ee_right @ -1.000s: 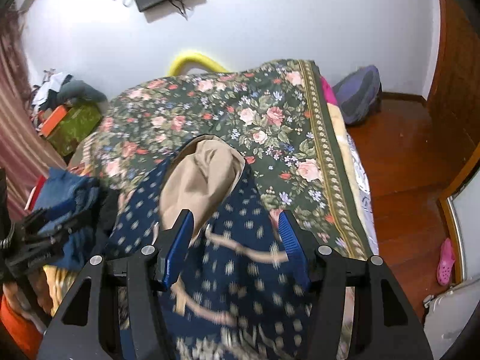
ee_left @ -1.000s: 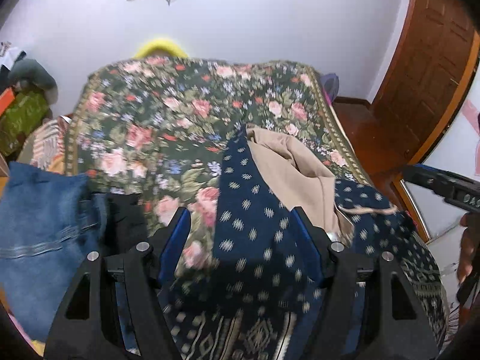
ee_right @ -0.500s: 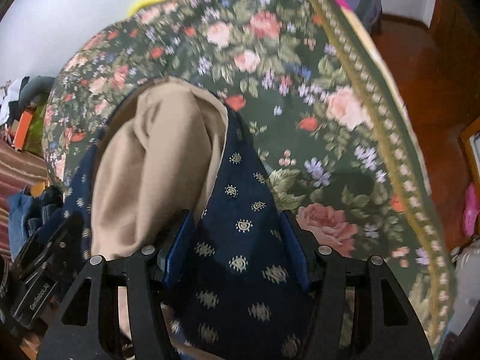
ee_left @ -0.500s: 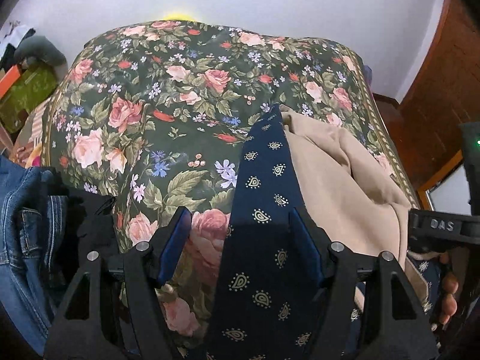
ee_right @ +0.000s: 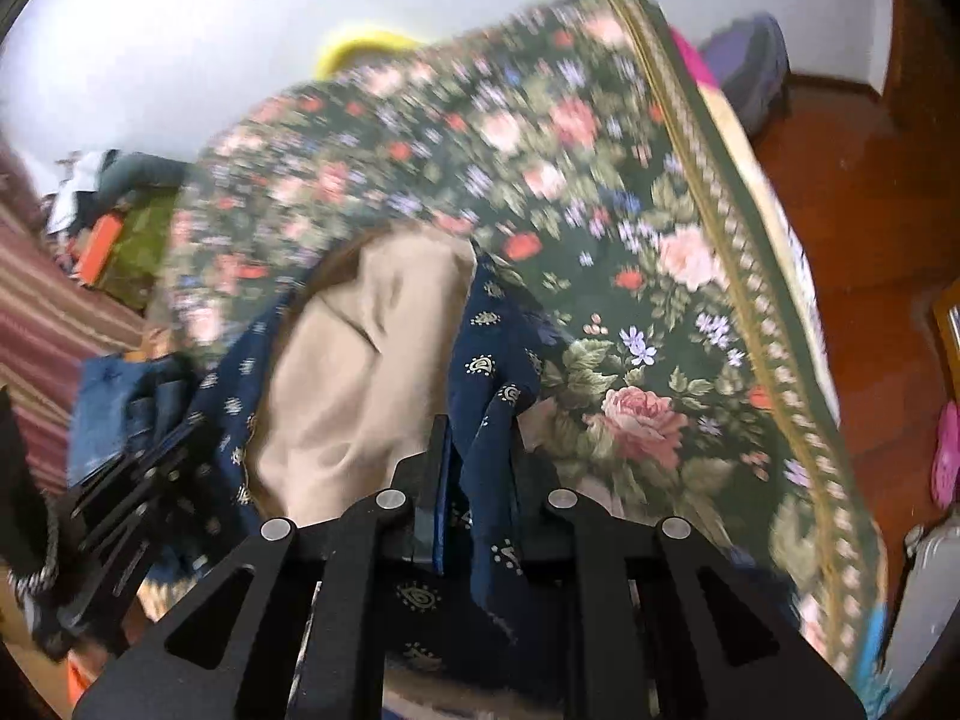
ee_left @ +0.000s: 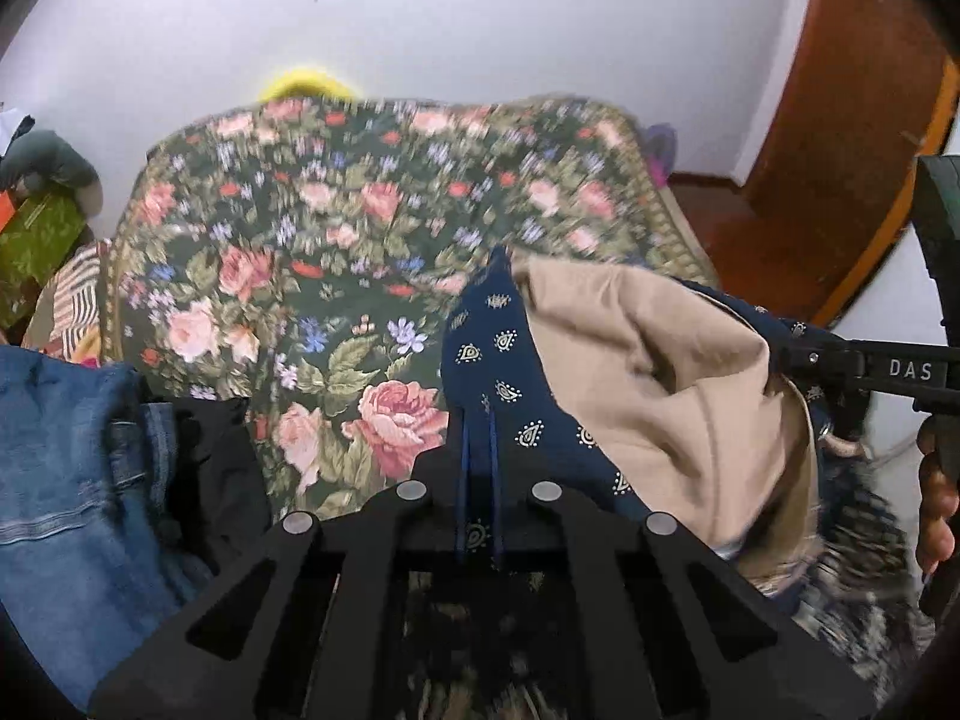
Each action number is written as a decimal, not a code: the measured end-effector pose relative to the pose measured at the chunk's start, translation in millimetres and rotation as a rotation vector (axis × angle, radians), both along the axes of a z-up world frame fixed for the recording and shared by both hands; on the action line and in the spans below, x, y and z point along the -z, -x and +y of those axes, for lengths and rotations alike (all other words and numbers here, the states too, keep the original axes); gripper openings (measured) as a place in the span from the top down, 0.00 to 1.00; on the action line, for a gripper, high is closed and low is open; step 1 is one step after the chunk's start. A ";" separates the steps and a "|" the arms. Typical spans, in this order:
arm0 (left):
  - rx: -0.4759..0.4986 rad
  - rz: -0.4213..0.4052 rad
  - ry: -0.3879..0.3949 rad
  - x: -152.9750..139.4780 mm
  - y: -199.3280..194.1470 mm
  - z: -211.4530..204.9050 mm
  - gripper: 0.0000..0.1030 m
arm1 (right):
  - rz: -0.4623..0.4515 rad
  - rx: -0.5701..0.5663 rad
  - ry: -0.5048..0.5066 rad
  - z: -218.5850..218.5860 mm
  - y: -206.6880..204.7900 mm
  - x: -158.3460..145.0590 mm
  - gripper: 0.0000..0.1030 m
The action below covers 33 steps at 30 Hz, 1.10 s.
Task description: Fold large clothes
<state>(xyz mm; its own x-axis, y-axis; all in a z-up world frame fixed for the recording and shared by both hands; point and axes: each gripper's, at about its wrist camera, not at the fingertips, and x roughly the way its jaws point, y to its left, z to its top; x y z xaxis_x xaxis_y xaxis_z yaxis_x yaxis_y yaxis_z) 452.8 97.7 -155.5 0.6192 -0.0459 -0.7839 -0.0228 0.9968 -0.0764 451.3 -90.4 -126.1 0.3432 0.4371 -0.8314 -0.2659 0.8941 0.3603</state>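
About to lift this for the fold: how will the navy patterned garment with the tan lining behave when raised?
The navy garment will probably hang floppy: it already creases and sags between the left tool and right tool. The loose tan lining may billow or slip out. It looks light, though the bunched lower part could drag.

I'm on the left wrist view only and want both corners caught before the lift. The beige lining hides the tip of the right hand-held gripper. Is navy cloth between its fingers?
Observer: Yes. In the right wrist view, a bunched fold of the navy patterned garment sits between the fingers of the right hand-held gripper, and its jaws are closing on it.
Operator: Anything on the floor on that side that I can't see?
Observer: A pink slipper lies on the wooden floor beside the bed, apart from the garment.
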 end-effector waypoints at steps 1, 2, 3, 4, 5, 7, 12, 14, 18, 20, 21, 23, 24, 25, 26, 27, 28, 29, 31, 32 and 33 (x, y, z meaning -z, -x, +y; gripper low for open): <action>0.014 -0.016 0.011 -11.5 10.4 -1.1 0.96 | -0.014 -0.009 -0.006 -0.9 5.3 -7.6 0.88; 0.026 -0.028 0.019 -21.0 20.7 -1.9 0.96 | -0.034 -0.021 -0.011 -3.5 15.5 -17.5 0.88; 0.046 -0.047 0.030 -33.3 36.1 -3.1 0.96 | -0.052 -0.033 -0.013 -6.6 26.0 -25.5 0.88; 0.059 -0.058 0.034 -41.1 47.1 -4.5 0.96 | -0.074 -0.048 -0.010 -9.4 38.6 -34.4 0.88; 0.072 -0.069 0.036 -48.2 58.8 -6.3 0.96 | -0.101 -0.063 -0.003 -12.7 53.3 -43.2 0.88; 0.100 -0.086 0.044 -60.1 85.3 -9.2 0.96 | -0.143 -0.085 0.010 -17.5 77.1 -53.5 0.88; 0.148 -0.079 0.086 -64.2 148.7 -14.0 0.96 | -0.199 -0.112 0.036 -36.2 134.8 -56.1 0.88; 0.159 -0.063 0.096 -57.2 170.4 -17.5 0.96 | -0.208 -0.114 0.053 -40.6 150.1 -50.0 0.88; 0.159 -0.015 0.085 -30.6 205.7 -26.6 0.96 | -0.193 -0.109 0.087 -50.5 177.5 -28.8 0.88; 0.144 0.024 0.090 -10.1 216.6 -28.6 0.96 | -0.179 -0.099 0.100 -54.0 183.7 -18.8 0.88; 0.137 0.040 0.089 -1.6 220.5 -29.6 0.96 | -0.164 -0.094 0.106 -56.1 186.4 -8.9 0.88; 0.112 0.078 0.066 22.9 228.0 -31.5 0.96 | -0.138 -0.084 0.118 -59.1 191.3 4.4 0.88; 0.103 0.093 0.053 32.0 230.9 -32.0 0.96 | -0.132 -0.080 0.127 -59.8 194.0 8.7 0.88; 0.099 0.112 0.041 41.5 232.5 -33.0 0.96 | -0.128 -0.078 0.137 -60.2 196.1 14.3 0.88; 0.099 0.126 0.026 48.6 233.6 -34.0 0.96 | -0.128 -0.079 0.152 -59.4 196.6 19.4 0.87; 0.096 0.136 0.010 54.4 234.8 -34.5 0.96 | -0.130 -0.082 0.160 -59.3 198.4 21.2 0.86; 0.091 0.142 0.000 57.6 236.1 -34.6 0.96 | -0.139 -0.085 0.170 -58.7 199.7 21.3 0.86; 0.090 0.142 -0.005 57.4 237.4 -34.7 0.94 | -0.147 -0.089 0.179 -57.4 199.1 19.2 0.86; 0.094 0.138 -0.026 50.1 238.3 -35.0 0.90 | -0.169 -0.102 0.188 -56.2 202.5 12.6 0.83; 0.097 0.132 -0.041 45.4 238.4 -35.0 0.86 | -0.183 -0.111 0.200 -54.7 204.0 7.8 0.82; 0.099 0.124 -0.052 41.2 238.3 -34.9 0.81 | -0.195 -0.124 0.219 -51.8 203.4 1.2 0.80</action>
<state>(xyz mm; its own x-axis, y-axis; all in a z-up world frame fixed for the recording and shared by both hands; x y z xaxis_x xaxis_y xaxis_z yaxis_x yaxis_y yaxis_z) 214.5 62.8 -196.6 0.5120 -0.0595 -0.8569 0.0702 0.9972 -0.0273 248.0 -142.2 -127.4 0.4603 0.3035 -0.8343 -0.4231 0.9012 0.0944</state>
